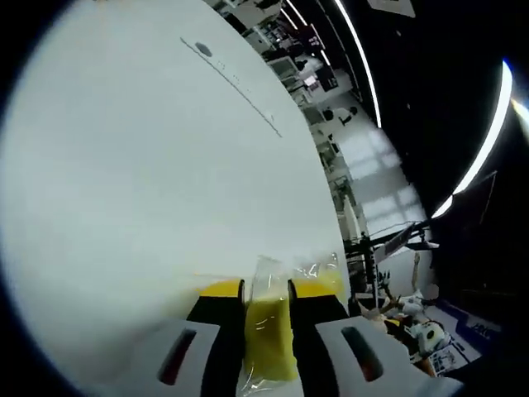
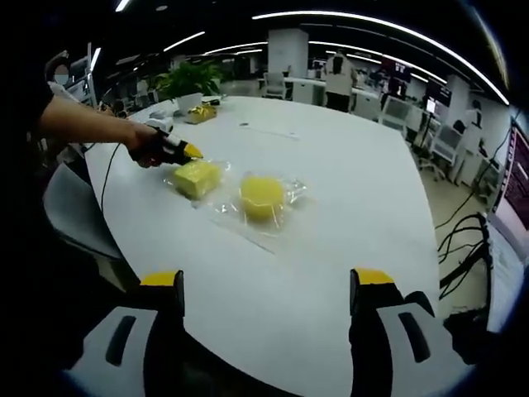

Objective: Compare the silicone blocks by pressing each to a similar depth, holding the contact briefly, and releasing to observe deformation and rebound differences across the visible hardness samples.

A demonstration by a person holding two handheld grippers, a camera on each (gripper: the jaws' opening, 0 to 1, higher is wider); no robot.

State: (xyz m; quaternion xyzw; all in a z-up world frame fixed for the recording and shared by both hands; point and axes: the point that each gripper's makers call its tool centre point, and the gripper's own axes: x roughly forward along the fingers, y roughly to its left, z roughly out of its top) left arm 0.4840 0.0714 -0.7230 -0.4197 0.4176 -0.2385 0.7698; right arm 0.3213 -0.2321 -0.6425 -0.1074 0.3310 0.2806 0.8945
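Observation:
In the left gripper view my left gripper [image 1: 266, 286] is shut on a yellow silicone block [image 1: 269, 335] in a clear plastic bag, with the white table [image 1: 149, 182] behind it. In the right gripper view the same square block [image 2: 198, 177] lies on the table [image 2: 355, 190], and a hand holds the left gripper [image 2: 187, 151] at the block's left edge. A rounder yellow block [image 2: 262, 196] in its own bag lies just to the right of it. My right gripper [image 2: 269, 283] hangs open over the near table edge, well short of both blocks.
A potted plant [image 2: 188, 81] and a small yellow item [image 2: 201, 113] stand at the table's far side. A grey chair [image 2: 74, 211] is at the left edge, with cables [image 2: 467, 240] on the floor to the right. Desks and a person [image 2: 337, 83] are behind.

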